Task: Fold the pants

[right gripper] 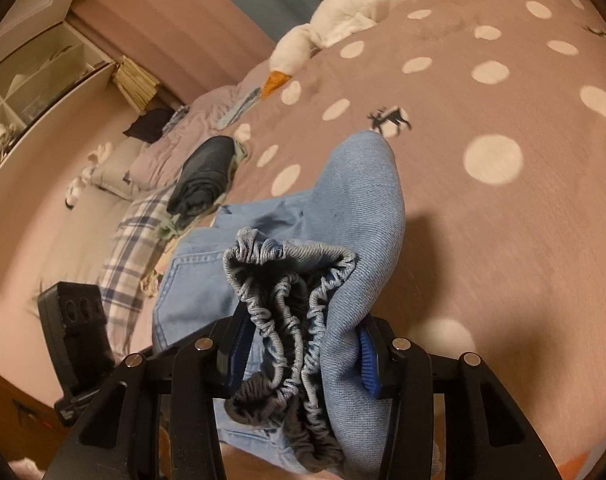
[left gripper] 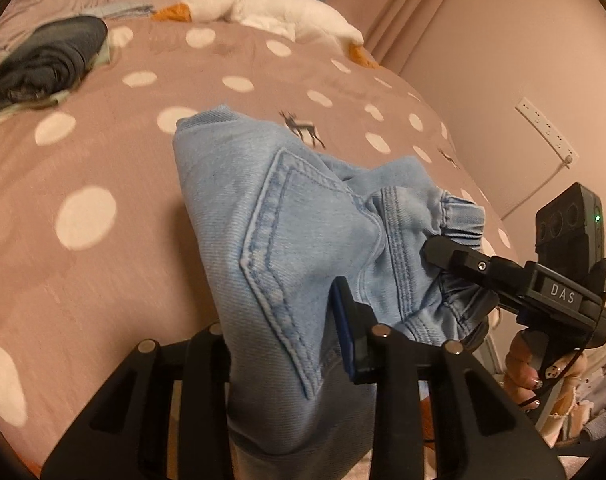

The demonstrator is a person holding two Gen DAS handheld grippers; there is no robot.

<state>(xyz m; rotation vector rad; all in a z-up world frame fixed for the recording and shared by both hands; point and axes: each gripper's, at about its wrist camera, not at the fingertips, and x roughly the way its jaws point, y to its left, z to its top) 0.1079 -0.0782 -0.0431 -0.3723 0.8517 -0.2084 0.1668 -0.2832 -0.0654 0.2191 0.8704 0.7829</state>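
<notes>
Pants (left gripper: 287, 240) clamped above bedspread (left gripper: 103, 152)

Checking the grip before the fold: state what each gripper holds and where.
Both hold the light blue jeans. The left gripper clamps the fabric by the back pocket; the right gripper clamps the bunched elastic waistband.

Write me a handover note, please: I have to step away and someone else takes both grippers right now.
Left tongs: shut on the light blue jeans, gripping near the back pocket.
Right tongs: shut on the bunched elastic waistband of the same jeans.
Position: jeans are held up between both tongs, over the spotted pink bedspread; the far end looks to reach the bed.
Done: jeans appear doubled over; a dark folded garment already sits further up the bed.
Left: lay the jeans flat, finish the fold, release both.
Nearby: plush goose at the bed's far edge.
</notes>
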